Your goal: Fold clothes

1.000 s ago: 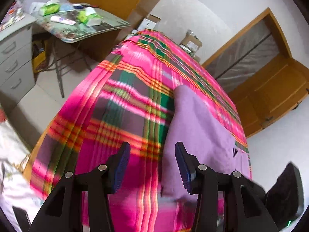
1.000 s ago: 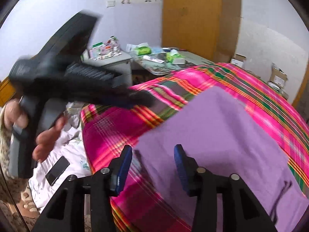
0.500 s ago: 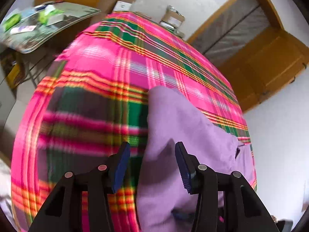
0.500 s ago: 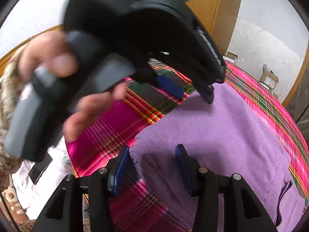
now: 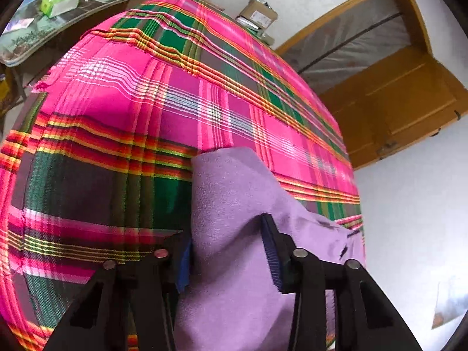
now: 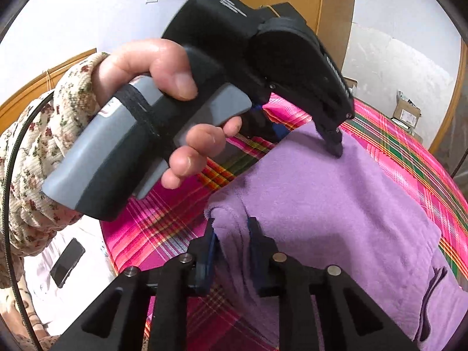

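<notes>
My right jaws (image 6: pixel 231 248) pinch the near corner of the purple garment (image 6: pixel 336 204); my left jaws (image 5: pixel 228 251) straddle its far edge, half open, gripping nothing. It lies on the plaid bedspread (image 5: pixel 117 134). Lifting unevenly could skew the fold.

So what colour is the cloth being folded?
Purple cloth, clearest in the right wrist view.

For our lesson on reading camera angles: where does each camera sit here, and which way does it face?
Left wrist view: sits on the left tool, looking along its fingers across the plaid cloth toward a wooden door; only that tool shows.
Right wrist view: sits on the right tool, facing the left hand and its flowered sleeve.
Both show the purple garment.
</notes>
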Available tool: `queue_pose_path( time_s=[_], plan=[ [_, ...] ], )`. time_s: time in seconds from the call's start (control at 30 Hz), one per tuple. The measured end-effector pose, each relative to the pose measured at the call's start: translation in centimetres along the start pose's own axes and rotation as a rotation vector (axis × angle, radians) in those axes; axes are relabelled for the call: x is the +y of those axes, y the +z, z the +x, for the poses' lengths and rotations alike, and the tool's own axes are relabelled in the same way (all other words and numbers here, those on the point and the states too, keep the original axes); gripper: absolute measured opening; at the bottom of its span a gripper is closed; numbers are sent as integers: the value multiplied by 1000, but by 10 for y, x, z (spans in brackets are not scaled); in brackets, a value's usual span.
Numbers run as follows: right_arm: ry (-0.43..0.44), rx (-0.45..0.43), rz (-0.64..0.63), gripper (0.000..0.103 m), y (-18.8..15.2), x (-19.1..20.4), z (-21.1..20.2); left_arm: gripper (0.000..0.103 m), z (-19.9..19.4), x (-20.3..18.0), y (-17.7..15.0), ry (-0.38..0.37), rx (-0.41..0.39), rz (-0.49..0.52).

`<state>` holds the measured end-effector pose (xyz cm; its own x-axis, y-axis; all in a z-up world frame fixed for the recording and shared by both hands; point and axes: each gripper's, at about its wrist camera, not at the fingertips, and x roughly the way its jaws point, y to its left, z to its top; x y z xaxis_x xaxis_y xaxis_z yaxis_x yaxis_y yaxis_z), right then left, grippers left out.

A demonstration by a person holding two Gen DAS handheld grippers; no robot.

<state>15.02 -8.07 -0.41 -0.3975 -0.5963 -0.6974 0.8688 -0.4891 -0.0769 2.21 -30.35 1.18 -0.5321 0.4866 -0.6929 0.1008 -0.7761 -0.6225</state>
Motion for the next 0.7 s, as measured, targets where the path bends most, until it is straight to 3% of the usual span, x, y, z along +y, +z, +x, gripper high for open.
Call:
queue_pose_path(
  time_s=[0.13,0.3,0.7],
  plan=[
    [9,-37,16,19,-1,-6,-12,21,-9,-12,-1,6,-16,9],
    [6,-122,40,19,-2,-12,-42,21,-20,-28,-2,14,-37,20],
    [-8,-345,153,19,-23,-51,-134,21,-48,-129,-7,-10,-114,146]
  ],
)
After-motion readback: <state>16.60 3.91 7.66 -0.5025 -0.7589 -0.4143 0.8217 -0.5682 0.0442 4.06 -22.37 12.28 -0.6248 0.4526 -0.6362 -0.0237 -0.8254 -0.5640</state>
